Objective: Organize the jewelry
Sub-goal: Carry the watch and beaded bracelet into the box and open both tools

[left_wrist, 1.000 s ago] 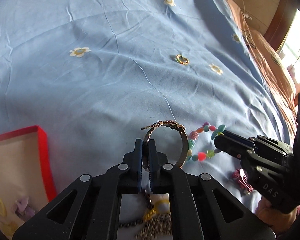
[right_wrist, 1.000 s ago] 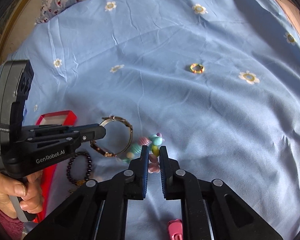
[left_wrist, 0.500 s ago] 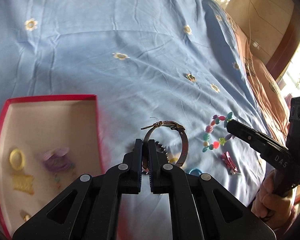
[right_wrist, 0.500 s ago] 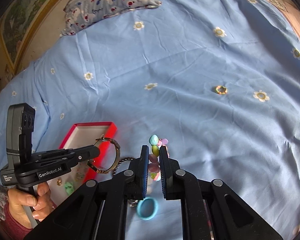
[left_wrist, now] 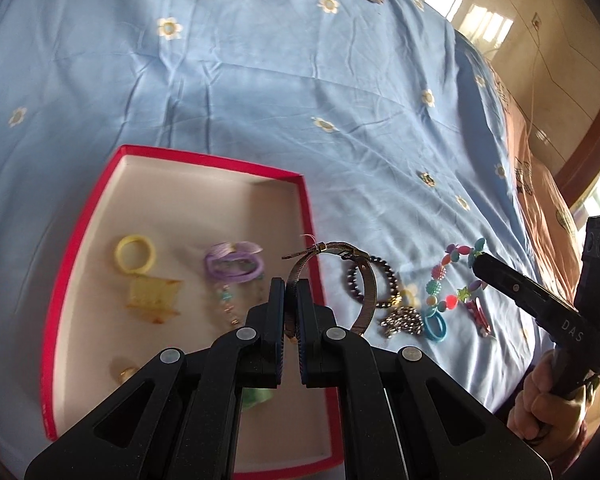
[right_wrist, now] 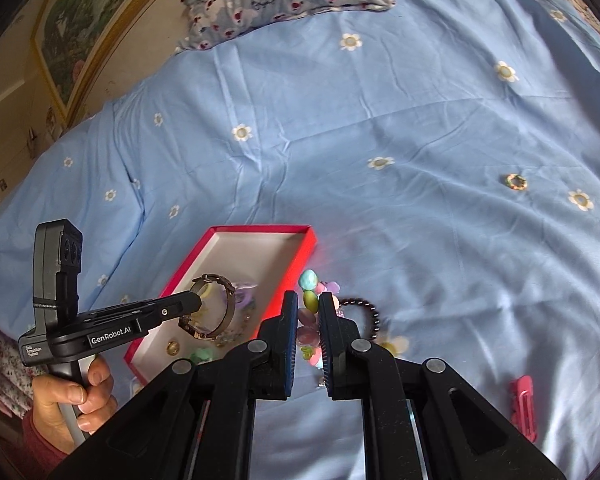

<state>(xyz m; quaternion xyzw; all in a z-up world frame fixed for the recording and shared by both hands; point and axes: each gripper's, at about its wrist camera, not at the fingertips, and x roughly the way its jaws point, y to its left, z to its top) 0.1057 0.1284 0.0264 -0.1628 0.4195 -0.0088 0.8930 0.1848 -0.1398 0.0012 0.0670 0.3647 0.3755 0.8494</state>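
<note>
Left wrist view: your left claw point(left_wrist: 291, 300) is clamped on the metal mesh bracelet point(left_wrist: 332, 276), hanging over the right rim of the red box point(left_wrist: 80, 236) at lower left. The box already holds a yellow ring point(left_wrist: 135, 253), a purple hair tie point(left_wrist: 234, 266) and other small pieces. On the bed sheet point(left_wrist: 260, 80) right of centre, a dark bead bracelet point(left_wrist: 384, 276) and a blue ring point(left_wrist: 435, 326) still wait.

Right wrist view: your right claw point(right_wrist: 309, 320) pinches the colourful bead bracelet point(right_wrist: 309, 280) just right of the box. A pink clip point(right_wrist: 523, 406) at lower right and a small gold ring point(right_wrist: 516, 182) at far right remain. By my reckoning you are about halfway.
</note>
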